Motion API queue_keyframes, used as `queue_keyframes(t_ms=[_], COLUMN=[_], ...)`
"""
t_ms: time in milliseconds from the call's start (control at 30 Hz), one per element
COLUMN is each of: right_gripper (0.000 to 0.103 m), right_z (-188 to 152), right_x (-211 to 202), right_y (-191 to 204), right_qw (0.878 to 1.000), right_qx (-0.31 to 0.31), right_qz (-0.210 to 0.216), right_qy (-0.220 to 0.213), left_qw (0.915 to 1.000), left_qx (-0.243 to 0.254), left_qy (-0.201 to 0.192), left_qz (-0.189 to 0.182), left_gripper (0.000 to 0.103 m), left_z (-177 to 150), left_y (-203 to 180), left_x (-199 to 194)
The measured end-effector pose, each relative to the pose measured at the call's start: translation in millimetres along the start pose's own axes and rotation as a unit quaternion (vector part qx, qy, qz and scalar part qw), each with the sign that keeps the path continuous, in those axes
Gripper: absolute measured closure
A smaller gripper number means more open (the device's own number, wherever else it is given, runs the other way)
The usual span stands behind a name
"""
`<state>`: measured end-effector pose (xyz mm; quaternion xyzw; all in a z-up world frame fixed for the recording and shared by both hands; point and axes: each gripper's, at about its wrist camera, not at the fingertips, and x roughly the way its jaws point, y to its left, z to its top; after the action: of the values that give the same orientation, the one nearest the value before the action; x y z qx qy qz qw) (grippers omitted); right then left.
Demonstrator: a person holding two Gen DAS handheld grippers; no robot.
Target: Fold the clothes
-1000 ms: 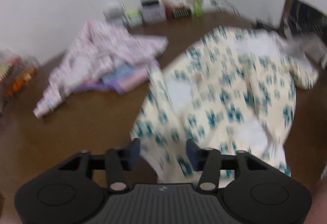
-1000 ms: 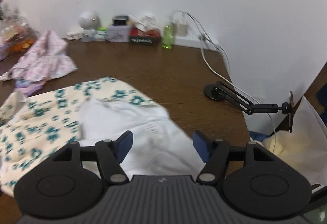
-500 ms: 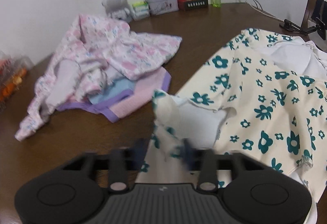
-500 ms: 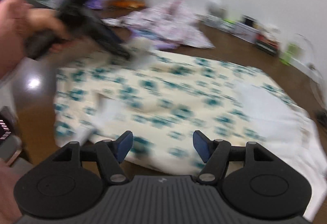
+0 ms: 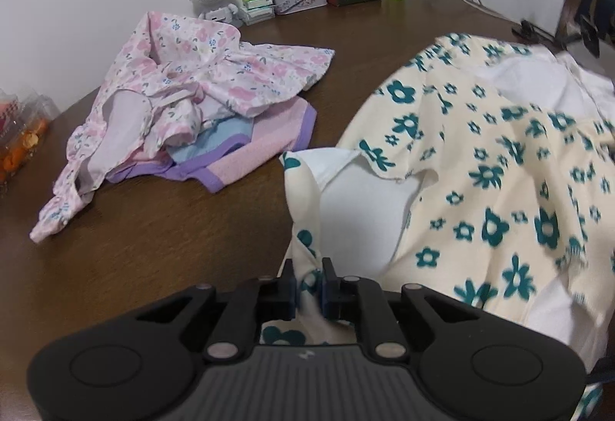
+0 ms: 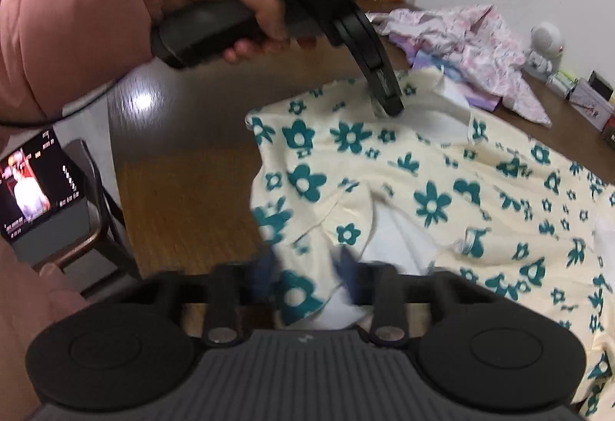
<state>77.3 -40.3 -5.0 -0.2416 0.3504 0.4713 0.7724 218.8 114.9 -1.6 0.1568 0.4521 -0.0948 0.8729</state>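
The cream floral garment (image 5: 480,167) lies spread on the tabletop (image 5: 173,236). The left claw (image 5: 309,280) is clamped on its far corner; the right claw (image 6: 307,267), just closing, pinches the near corner, 2 ends of 1 edge.

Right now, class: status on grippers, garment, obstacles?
Left gripper shut on dress strap. Right gripper just closing on dress edge, blurred. Dress spread on table, unfolded. Pink clothes pile lies apart, beside it.
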Motion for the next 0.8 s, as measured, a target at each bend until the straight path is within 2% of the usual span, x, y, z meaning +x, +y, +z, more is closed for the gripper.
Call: queue_keyframes(t_ms=[100,333,467,633,800], right_gripper=[0.095,0.096,0.096,0.096,0.096], right_z=[-6.7,-44.9,-62.8,-77.6,-86.8], right_x=[-8.2,-42.5,-57.7,-70.6,-74.9], right_y=[-6.0,-55.5,-77.6,-92.7,-106.9], right_qw=[1.000,0.995,0.991,0.986,0.983], right_qx=[0.003,0.054,0.068,0.063,0.066], right_qz=[-0.009,-0.072,-0.102,-0.132,-0.147], right_qy=[0.010,0.043,0.061,0.083,0.090], left_qw=[0.9994,0.9945,0.9866,0.9766,0.9713], left_qx=[0.035,0.103,0.157,0.203,0.221], left_qy=[0.003,-0.001,-0.013,-0.024,-0.024], left_qz=[0.006,-0.019,-0.041,-0.068,-0.084], left_gripper=[0.093,0.093,0.094,0.094,0.094], left_z=[-14.9,-46.0,-55.8,-59.2,-53.7], left_y=[-11.3,-47.7,-88.9,-131.4,-156.0], left_x=[-12.7,-41.7,-55.6,-64.3,-64.4])
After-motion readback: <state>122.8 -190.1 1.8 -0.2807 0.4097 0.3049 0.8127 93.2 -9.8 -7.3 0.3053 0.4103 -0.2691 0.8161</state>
